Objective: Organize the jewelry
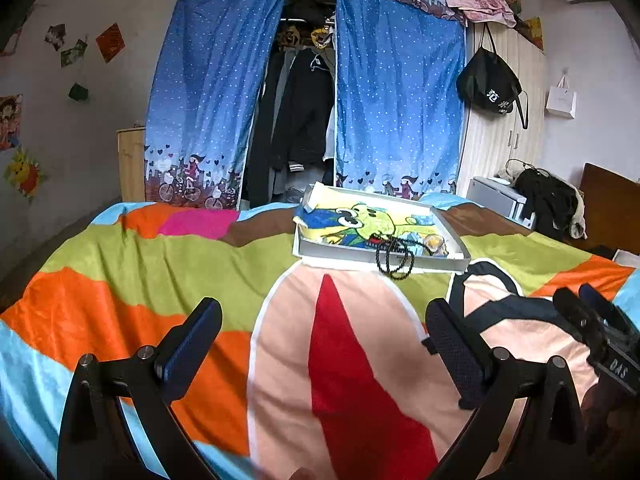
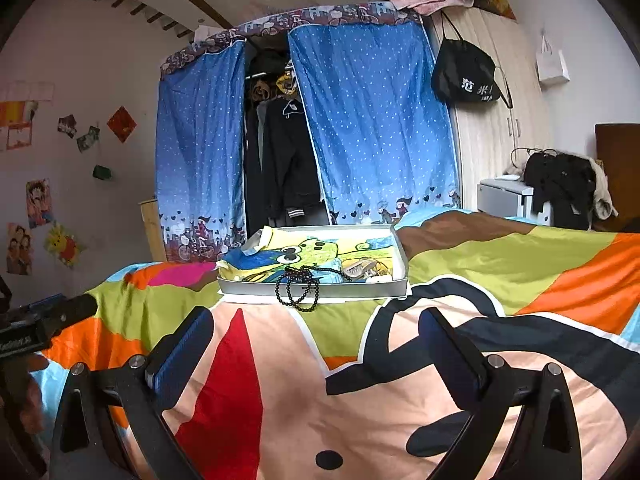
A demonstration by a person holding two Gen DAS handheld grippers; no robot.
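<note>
Mostly sorted: beads (image 2: 298, 286) hung half out over tray (image 2: 394, 240) front rim onto bed (image 2: 500, 264); other bits sat inside. Both hand-held grippers, left (image 1: 324, 344) & right (image 2: 316, 352), gaped apart, holding nothing.

We see a bedspread (image 2: 500, 264) in bold blocks of orange, lime green, pink, brown, sky blue, peach and red. The white tray (image 2: 320, 290) holds a cloth (image 2: 320, 254) printed with a green cartoon creature on yellow and blue. The bead necklace (image 2: 298, 290) is black. The wardrobe curtains (image 1: 400, 92) are blue with white dots.
</note>
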